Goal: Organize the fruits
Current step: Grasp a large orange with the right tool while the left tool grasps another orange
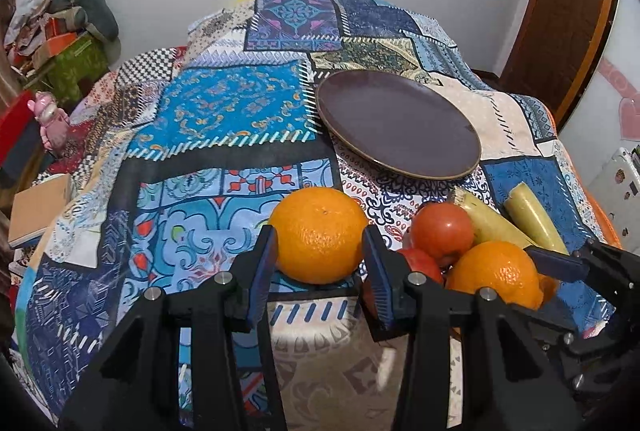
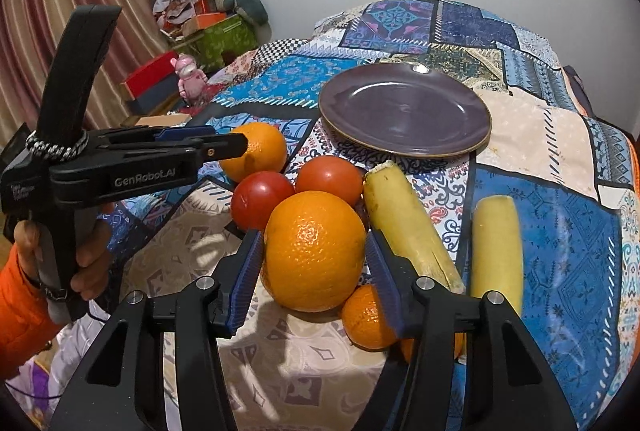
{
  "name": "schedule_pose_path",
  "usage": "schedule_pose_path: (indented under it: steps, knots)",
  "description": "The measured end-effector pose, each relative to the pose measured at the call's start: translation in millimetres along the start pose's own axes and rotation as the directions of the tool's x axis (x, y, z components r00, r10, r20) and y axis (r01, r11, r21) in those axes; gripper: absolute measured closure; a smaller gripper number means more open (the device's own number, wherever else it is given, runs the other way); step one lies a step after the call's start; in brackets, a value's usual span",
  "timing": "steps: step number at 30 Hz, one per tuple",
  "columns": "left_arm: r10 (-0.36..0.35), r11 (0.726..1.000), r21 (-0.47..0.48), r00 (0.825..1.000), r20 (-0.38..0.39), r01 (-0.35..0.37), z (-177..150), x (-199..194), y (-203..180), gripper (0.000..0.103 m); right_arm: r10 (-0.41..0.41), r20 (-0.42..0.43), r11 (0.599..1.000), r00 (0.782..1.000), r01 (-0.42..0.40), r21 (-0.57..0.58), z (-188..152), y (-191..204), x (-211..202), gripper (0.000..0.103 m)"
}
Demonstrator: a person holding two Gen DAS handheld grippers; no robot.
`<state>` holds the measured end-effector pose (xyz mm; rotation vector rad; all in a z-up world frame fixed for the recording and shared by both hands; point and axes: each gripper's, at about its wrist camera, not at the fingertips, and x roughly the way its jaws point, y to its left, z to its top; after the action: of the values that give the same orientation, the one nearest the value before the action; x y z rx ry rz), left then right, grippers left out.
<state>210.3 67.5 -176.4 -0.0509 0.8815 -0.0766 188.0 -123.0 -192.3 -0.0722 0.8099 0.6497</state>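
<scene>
Plate [image 2: 404, 111] empty on patchwork cloth [image 1: 224, 111], taken as landmark. Fruit heaped just short of plate's near rim: two tomatoes [image 2: 330, 179], two pale yellow bananas [image 2: 412, 227] off to right. Left gripper [image 1: 320, 243] partly open around one orange [image 1: 318, 235], blue pads alongside both flanks; contact unconfirmed. Right gripper [image 2: 314, 255] likewise partly open around second orange [image 2: 314, 251]; grip unconfirmed. Smaller orange [image 2: 366, 319] underneath, nearest camera.
</scene>
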Motion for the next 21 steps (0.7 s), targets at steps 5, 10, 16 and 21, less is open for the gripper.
schedule_pose_path:
  steps: [5, 10, 16, 21]
  knots:
    - [0.004, 1.0, 0.012, 1.0, -0.007, -0.004, 3, 8, 0, 0.059, -0.016, -0.01, 1.0, 1.0, 0.016, -0.009, 1, 3, 1, 0.051]
    - [0.011, 0.999, 0.042, 0.999, -0.031, -0.01, 7, 16, -2, 0.047, -0.018, -0.017, 1.0, 1.0, 0.018, 0.002, 2, 3, 3, 0.051]
    - [-0.033, 0.999, -0.004, 0.997, -0.076, 0.033, 10, 31, 7, 0.037, -0.005, -0.057, 1.0, 0.998, 0.005, 0.011, -2, 1, 13, 0.047]
    - [-0.018, 1.0, 0.005, 0.996, -0.092, 0.019, 9, 42, 3, 0.036, -0.011, -0.06, 1.0, 0.998, 0.011, -0.002, -3, 2, 17, 0.045]
